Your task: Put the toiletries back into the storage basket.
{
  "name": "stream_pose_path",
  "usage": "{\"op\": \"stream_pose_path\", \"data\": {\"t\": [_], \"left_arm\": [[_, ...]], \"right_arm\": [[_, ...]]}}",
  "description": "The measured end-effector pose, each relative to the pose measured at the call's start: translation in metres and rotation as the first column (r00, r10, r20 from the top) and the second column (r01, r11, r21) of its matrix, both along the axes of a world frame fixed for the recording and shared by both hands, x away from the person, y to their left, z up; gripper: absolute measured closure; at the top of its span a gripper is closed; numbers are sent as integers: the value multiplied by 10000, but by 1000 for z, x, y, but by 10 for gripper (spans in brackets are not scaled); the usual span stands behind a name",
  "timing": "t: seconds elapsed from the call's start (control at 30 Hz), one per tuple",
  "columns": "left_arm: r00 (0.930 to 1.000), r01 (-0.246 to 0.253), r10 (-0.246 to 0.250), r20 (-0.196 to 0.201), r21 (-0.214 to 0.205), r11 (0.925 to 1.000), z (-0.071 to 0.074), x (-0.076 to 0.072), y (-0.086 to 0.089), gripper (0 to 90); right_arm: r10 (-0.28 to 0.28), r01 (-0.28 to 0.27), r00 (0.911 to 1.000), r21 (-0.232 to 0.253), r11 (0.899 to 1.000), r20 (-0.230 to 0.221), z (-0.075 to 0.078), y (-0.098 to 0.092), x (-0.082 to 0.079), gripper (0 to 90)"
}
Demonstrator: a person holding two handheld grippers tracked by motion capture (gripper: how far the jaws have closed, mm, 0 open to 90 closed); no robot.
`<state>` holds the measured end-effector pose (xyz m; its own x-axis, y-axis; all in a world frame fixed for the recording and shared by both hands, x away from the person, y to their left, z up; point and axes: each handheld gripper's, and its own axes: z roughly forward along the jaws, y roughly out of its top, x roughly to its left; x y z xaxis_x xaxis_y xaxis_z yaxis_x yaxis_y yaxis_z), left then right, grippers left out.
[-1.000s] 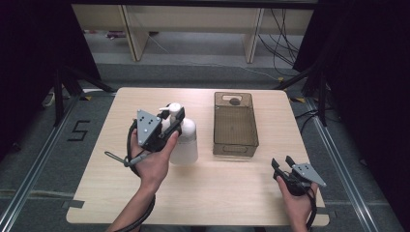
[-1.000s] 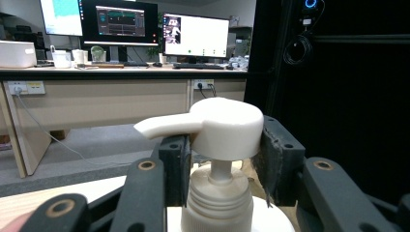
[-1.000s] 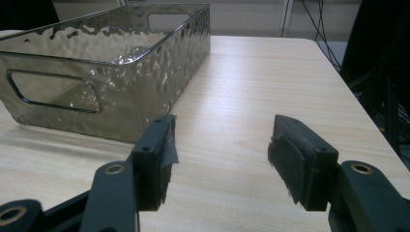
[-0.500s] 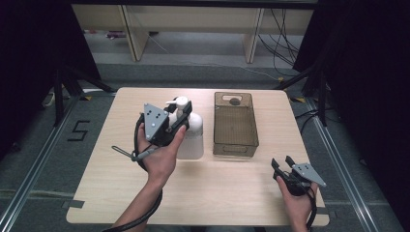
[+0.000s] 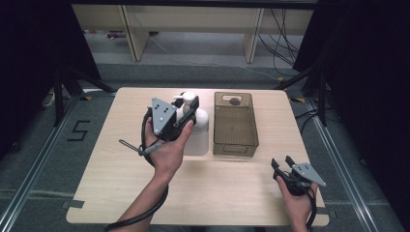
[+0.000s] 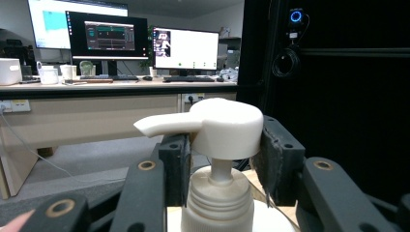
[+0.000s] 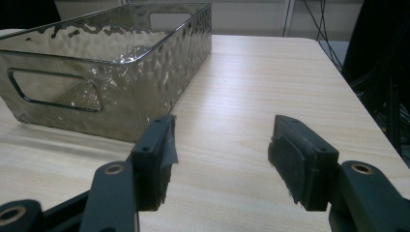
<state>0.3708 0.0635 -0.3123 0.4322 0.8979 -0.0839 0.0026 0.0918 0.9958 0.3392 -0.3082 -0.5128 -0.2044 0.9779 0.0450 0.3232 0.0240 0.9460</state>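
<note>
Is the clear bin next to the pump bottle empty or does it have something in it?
Empty. The high view shows bare floor inside the tinted plastic bin, and the right gripper view shows nothing behind its walls.

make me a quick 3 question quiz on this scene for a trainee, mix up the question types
1. True or false: the left gripper has its jaws around the head of the pump bottle.
2. The bin stands where, seen from the person's side? A) left of the bottle B) right of the bottle C) on top of the bottle
3. Fill in: the right gripper is ____ and holds nothing.

Key: 1 true; 2 B; 3 open
</note>
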Motion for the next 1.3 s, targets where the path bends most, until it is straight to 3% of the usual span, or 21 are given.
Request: {"op": "stream_pose_path", "data": {"t": [0.4, 0.43, 1.2, 1.27, 1.3], "left_arm": [[9998, 174, -174, 25, 80, 9998, 7, 5, -10, 592], [9997, 164, -168, 189, 184, 9997, 8, 6, -10, 592], [9978, 438, -445, 489, 153, 9989, 27, 14, -27, 592], [9977, 449, -456, 498, 152, 9989, 28, 15, -28, 592], [9975, 460, -468, 521, 164, 9988, 29, 15, -29, 592]], "right_arm": [[10, -10, 10000, -30, 10000, 22, 0, 0, 0, 424], [12, -12, 10000, -20, 10000, -37, 0, 0, 0, 424], [79, -78, 10000, -101, 9999, 20, 0, -1, 1, 421], [90, -90, 10000, -75, 9999, 18, 0, -1, 1, 421], [-35, 39, 9999, 313, 9995, -137, 0, 3, -1, 422]]}}
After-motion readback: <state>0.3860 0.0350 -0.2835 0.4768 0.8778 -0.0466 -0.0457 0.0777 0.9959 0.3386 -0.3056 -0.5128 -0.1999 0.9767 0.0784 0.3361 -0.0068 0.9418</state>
